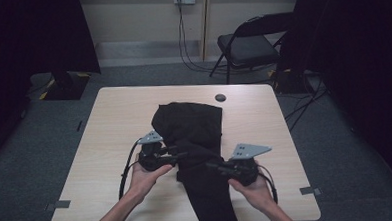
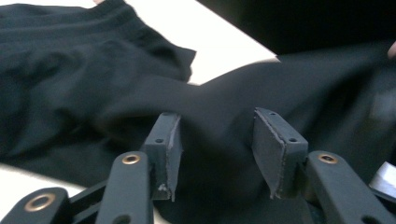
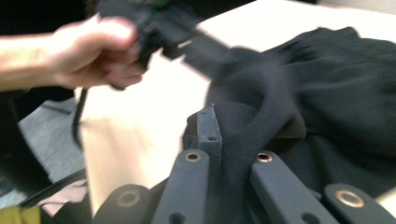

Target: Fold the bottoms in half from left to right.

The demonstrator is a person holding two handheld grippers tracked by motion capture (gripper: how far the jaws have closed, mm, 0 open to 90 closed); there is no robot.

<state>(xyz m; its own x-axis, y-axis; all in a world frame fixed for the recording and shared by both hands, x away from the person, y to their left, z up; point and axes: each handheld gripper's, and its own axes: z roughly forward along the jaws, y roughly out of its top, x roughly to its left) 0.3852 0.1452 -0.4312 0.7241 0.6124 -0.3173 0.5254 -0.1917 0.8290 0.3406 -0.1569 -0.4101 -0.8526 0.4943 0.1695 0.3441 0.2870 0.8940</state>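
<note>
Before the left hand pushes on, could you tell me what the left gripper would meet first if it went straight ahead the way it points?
Most likely the black garment: in the left gripper view, cloth bulges between the left gripper's parted jaws, directly ahead.

We saw the black garment (image 1: 195,140) run off the bottom edge of the high view, so its lower end was cut off. In the right gripper view, a fold of that cloth (image 3: 261,135) covered one jaw of the right gripper (image 3: 233,140), hiding its pad. The left hand (image 3: 93,51) and the left gripper (image 3: 187,35) beyond it were smeared by motion blur, so we could not tell how those jaws stood there. In the left gripper view, the cloth (image 2: 219,121) hid the table behind the jaws, and a pale blurred patch (image 2: 384,105) at the right edge was unreadable.
</note>
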